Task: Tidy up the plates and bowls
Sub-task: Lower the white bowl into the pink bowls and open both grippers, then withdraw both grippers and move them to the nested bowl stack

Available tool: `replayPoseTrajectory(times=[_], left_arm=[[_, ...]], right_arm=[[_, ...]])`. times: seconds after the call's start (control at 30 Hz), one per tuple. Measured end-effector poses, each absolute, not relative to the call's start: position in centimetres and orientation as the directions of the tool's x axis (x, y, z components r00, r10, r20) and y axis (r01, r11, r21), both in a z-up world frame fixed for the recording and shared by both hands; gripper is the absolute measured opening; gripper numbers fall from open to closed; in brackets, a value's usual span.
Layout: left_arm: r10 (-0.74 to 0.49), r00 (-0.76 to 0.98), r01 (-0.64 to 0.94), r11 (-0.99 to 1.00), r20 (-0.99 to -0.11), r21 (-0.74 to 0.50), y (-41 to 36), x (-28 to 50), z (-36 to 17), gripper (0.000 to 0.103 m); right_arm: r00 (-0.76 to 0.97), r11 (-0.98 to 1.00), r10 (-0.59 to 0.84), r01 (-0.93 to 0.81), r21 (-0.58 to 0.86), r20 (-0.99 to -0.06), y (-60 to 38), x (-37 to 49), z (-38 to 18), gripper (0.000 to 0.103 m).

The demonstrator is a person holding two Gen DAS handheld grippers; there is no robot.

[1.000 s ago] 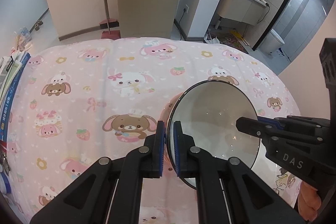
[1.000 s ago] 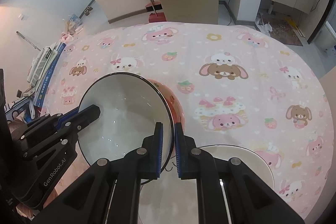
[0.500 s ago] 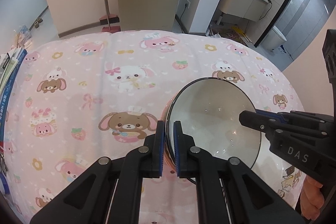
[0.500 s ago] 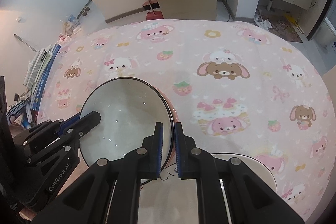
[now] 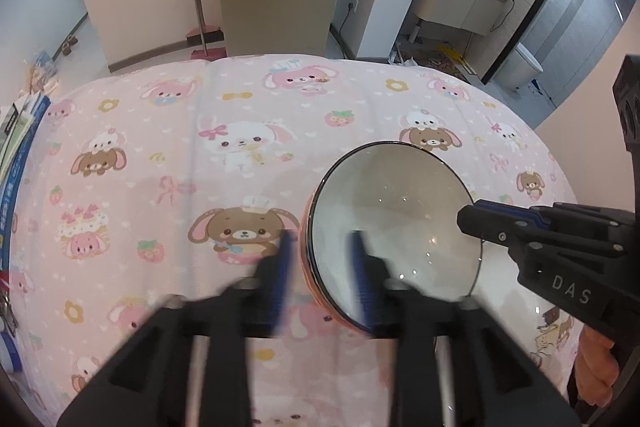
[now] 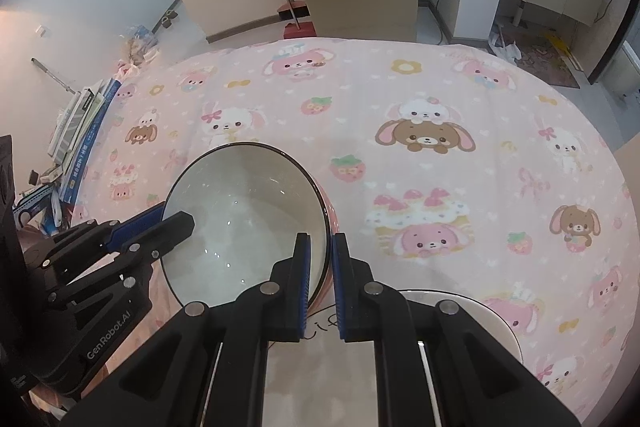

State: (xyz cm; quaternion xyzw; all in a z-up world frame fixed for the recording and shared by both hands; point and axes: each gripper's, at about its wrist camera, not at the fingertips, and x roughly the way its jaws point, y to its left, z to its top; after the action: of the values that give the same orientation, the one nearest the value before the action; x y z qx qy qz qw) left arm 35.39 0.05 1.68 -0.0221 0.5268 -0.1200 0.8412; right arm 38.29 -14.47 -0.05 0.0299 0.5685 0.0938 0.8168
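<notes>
Two grippers work one bowl (image 6: 244, 223) on a worktop (image 6: 420, 99) covered with a pink bunny-print cloth. Left to right in the right wrist view: the left gripper (image 6: 170, 217) enters from 9 o'clock, one finger inside the bowl and one outside its left wall. Its jaws have just been opening; the rim sits between them, and in the left wrist view the blurred pads stand clear of it. The bowl sits centre-left, white inside, dark rim, pink-red outside, tilted slightly. At 6 o'clock the right gripper (image 6: 320, 247) has its jaws clamped on the bowl's right rim. Just right of that, at 5 o'clock, lies a white plate (image 6: 480, 311), its edge partly under the fingers. In the left wrist view the bowl (image 5: 394, 231) lies at 4 o'clock.
</notes>
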Motion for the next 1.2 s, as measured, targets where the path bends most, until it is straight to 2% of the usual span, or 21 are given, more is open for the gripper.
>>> replayPoseTrajectory(times=[0.03, 0.17, 0.33, 0.4, 0.47, 0.53, 0.6, 0.7, 0.8, 1.03, 1.13, 1.2], left_arm=[[-0.233, 0.432, 0.166, 0.970, -0.871, -0.177, 0.3, 35.1, 2.0, 0.058], [-0.200, 0.503, 0.164, 0.977, -0.841, -0.134, 0.5, 33.9, 3.9, 0.060], [-0.245, 0.517, 0.158, 0.969, -0.820, -0.190, 0.9, 32.7, 5.7, 0.067], [-0.179, 0.587, 0.121, 0.984, -0.789, -0.134, 0.9, 31.4, 7.0, 0.070], [-0.165, 0.639, 0.112, 0.986, -0.751, -0.121, 0.9, 30.2, 8.3, 0.073], [-0.187, 0.677, 0.119, 0.982, -0.712, -0.145, 1.1, 29.0, 9.8, 0.074], [-0.204, 0.713, 0.128, 0.978, -0.670, -0.162, 1.2, 27.8, 11.6, 0.076], [-0.199, 0.771, 0.126, 0.979, -0.605, -0.161, 1.3, 26.7, 14.1, 0.081], [-0.163, 0.807, 0.102, 0.985, -0.567, -0.138, 1.3, 26.5, 16.0, 0.084], [-0.204, 0.828, 0.097, 0.970, -0.523, -0.225, 2.7, 27.0, 18.9, 0.086], [-0.131, 0.860, 0.058, 0.985, -0.493, -0.160, 2.6, 26.1, 19.1, 0.089], [-0.130, 0.863, 0.078, 0.989, -0.488, -0.126, 2.4, 25.9, 18.6, 0.091]], right_arm=[[0.340, 0.980, 0.187, -0.123, 0.153, -0.922, -14.5, 38.2, 0.1, 0.012], [0.353, 0.978, 0.194, -0.141, 0.153, -0.915, -14.6, 37.5, 0.8, 0.012], [0.379, 0.969, 0.234, -0.163, 0.184, -0.896, -14.5, 36.3, 3.1, 0.012], [0.394, 0.969, 0.234, -0.166, 0.182, -0.889, -14.5, 35.9, 3.9, 0.013], [0.406, 0.969, 0.238, -0.167, 0.184, -0.882, -14.6, 35.6, 4.6, 0.024], [0.438, 0.967, 0.250, -0.165, 0.195, -0.864, -15.0, 34.9, 5.6, 0.043], [0.492, 0.966, 0.258, -0.163, 0.203, -0.832, -15.7, 34.0, 6.8, 0.053], [0.553, 0.964, 0.267, -0.163, 0.211, -0.789, -16.4, 32.8, 8.6, 0.055], [0.599, 0.954, 0.297, -0.167, 0.247, -0.743, -17.3, 32.0, 10.7, 0.065], [0.743, 0.932, 0.310, -0.113, 0.345, -0.593, -20.5, 30.6, 15.5, 0.073], [0.803, 0.927, 0.258, -0.048, 0.373, -0.537, -22.0, 29.6, 16.8, 0.074], [0.829, 0.923, 0.251, -0.051, 0.380, -0.499, -22.7, 28.8, 17.3, 0.080]])
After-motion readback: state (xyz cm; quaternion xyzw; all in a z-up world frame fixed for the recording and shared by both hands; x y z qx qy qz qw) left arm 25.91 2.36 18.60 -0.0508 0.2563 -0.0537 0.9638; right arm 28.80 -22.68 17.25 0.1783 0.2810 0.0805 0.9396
